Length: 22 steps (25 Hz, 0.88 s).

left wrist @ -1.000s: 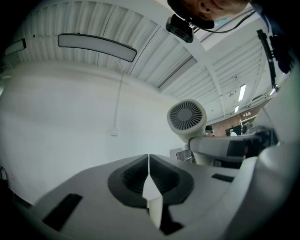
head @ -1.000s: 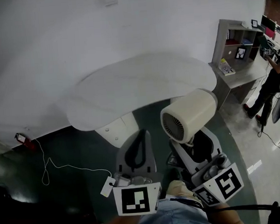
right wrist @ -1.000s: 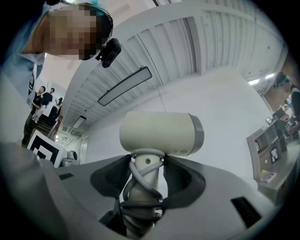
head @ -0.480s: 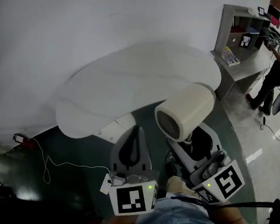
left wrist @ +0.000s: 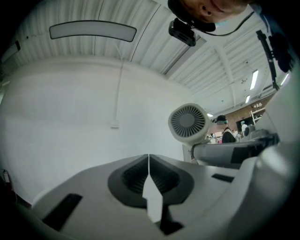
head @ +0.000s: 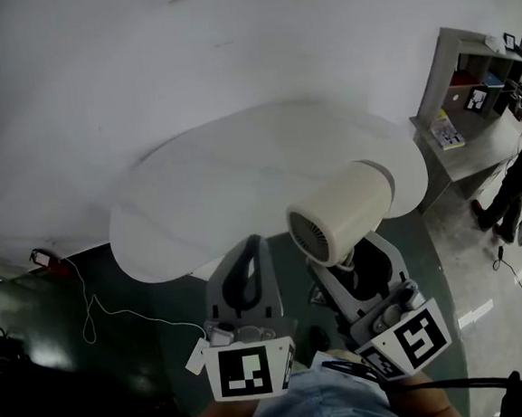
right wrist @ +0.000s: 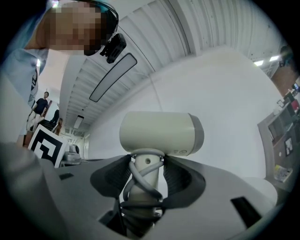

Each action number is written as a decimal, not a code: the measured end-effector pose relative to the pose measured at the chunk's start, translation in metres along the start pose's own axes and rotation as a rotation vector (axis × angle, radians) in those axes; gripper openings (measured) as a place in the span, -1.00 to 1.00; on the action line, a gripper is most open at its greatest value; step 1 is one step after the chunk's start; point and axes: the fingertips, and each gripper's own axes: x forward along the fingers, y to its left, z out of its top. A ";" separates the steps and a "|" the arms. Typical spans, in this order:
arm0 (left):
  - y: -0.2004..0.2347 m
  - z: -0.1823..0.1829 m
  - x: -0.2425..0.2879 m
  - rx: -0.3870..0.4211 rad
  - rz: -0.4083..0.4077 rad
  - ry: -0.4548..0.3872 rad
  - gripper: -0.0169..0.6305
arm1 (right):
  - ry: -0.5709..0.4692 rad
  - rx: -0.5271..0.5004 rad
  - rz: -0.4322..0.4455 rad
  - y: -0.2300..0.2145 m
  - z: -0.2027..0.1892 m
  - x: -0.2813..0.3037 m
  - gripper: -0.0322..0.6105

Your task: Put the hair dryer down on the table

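A cream hair dryer stands upright in my right gripper, which is shut on its cord-wrapped handle. The barrel lies level, its grille end toward me, over the near edge of the white oval table. In the right gripper view the hair dryer fills the middle, and the right gripper has both pads pressed on the handle. My left gripper is shut with nothing in it, just left of the dryer and short of the table's edge. The left gripper shows its jaws meeting, with the hair dryer to its right.
A white wall rises behind the table. A grey desk with shelves stands at the right, with a person beside it. A white cable runs over the dark floor at the left, near a small red object.
Both grippers have moved forward toward the table together. The dryer's barrel, earlier short of the table, now overlaps its near edge. The grip has not changed.
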 end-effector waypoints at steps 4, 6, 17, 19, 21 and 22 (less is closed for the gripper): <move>0.011 0.004 0.014 -0.027 0.030 -0.004 -0.91 | -0.002 0.003 0.031 -0.006 -0.001 0.020 -0.20; 0.020 0.003 0.021 -0.026 0.045 -0.002 -0.91 | 0.011 0.009 0.044 -0.009 -0.004 0.033 -0.20; 0.083 -0.015 0.067 -0.064 0.071 0.022 -0.91 | 0.038 0.023 0.073 -0.013 -0.030 0.112 -0.20; 0.096 -0.017 0.081 -0.058 0.065 0.023 -0.91 | 0.040 0.025 0.070 -0.016 -0.034 0.129 -0.20; 0.110 -0.020 0.095 -0.056 0.060 0.021 -0.91 | 0.040 0.021 0.066 -0.020 -0.039 0.148 -0.20; 0.117 -0.022 0.103 -0.058 0.058 0.020 -0.91 | 0.040 0.022 0.067 -0.022 -0.043 0.159 -0.20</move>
